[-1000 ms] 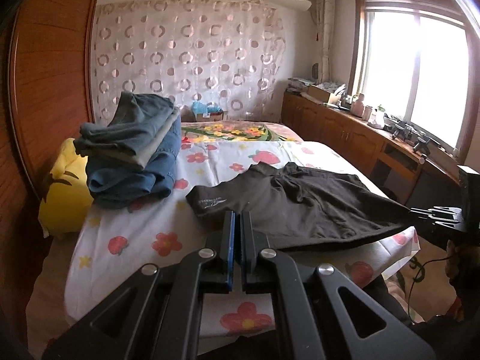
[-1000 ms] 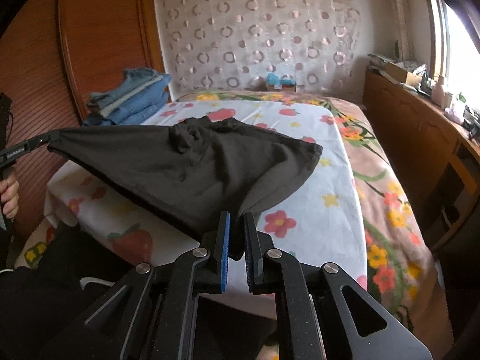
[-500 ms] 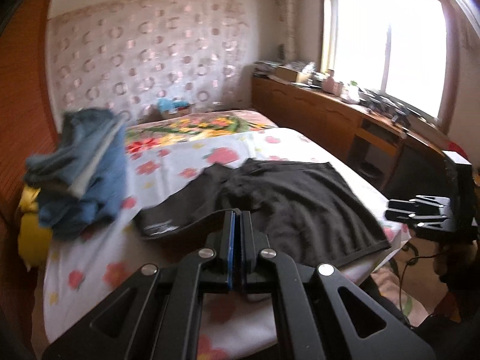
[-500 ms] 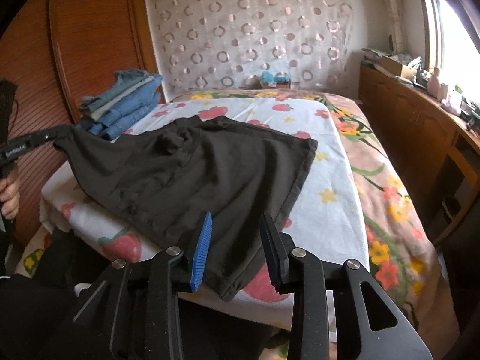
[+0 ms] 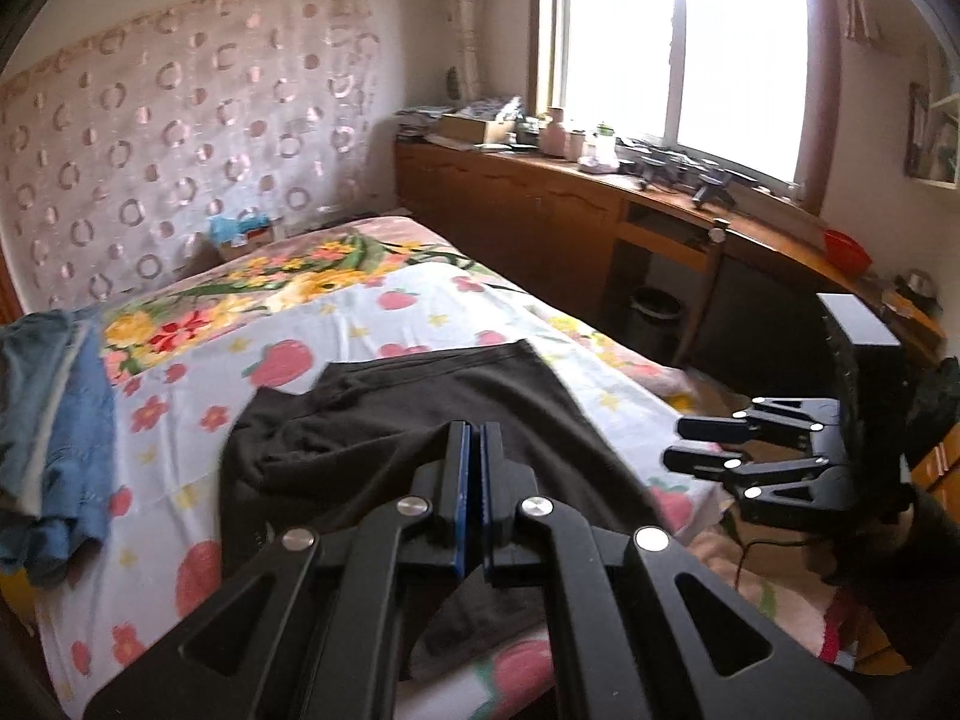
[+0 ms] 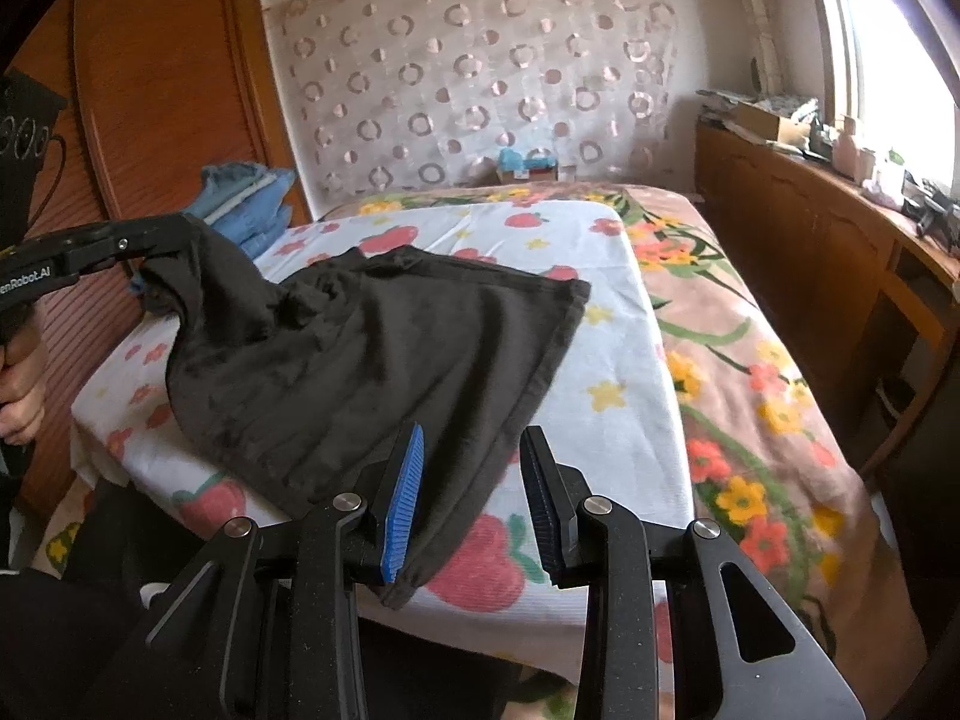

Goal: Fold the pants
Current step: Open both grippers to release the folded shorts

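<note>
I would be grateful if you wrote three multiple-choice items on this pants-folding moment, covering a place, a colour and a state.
1. Where is the stack of folded jeans?
A. on the bed, near the wooden wardrobe
B. on the desk
C. on the floor

2. What colour are the pants?
A. red
B. black
C. white

3. The right gripper is
A. open
B. shut on the pants
C. out of view

A: jeans lie by the wardrobe.
B: the fabric is black.
A: its fingers stand apart; the left gripper pinches the pants.

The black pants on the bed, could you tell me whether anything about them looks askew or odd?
Yes: the black fabric pants lie crooked, one corner lifted by the left gripper, the near hem drooping over the floral bedsheet's edge between the open right gripper's fingers.
</note>
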`<state>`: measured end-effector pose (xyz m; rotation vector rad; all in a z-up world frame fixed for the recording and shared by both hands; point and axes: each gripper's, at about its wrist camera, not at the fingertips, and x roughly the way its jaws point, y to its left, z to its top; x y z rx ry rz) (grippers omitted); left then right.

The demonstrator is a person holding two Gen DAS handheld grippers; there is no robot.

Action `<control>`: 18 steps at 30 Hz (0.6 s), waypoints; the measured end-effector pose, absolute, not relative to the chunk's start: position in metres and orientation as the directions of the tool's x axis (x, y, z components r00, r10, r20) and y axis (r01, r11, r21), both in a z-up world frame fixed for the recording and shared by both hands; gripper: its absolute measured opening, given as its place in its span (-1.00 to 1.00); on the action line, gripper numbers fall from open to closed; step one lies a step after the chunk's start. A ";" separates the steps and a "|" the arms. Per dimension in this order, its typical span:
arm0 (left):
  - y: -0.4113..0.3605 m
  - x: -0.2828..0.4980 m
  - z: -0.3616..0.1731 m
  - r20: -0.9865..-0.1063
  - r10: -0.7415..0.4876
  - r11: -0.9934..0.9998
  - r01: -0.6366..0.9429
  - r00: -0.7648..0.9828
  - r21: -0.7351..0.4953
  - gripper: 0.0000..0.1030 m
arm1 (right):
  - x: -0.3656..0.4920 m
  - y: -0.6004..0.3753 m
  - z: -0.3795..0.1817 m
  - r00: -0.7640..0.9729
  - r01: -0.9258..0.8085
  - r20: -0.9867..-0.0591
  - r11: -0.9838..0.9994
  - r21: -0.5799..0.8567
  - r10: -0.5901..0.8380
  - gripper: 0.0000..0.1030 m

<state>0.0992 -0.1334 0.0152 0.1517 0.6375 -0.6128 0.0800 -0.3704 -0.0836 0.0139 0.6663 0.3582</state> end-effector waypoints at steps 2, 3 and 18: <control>-0.143 0.100 0.017 -0.601 -0.491 0.808 0.587 0.631 -0.044 -1.00 | 0.080 -0.372 -0.084 0.727 -0.323 -0.602 0.938 0.126 0.331 -0.36; -0.146 0.100 0.017 -0.601 -0.494 0.807 0.589 0.628 -0.048 -1.00 | 0.080 -0.372 -0.084 0.727 -0.324 -0.601 0.938 0.127 0.332 -0.36; -0.113 0.122 -0.009 -0.628 -0.379 0.889 0.455 0.680 -0.044 -0.19 | 0.083 -0.362 -0.084 0.721 -0.341 -0.599 0.931 0.130 0.348 -0.36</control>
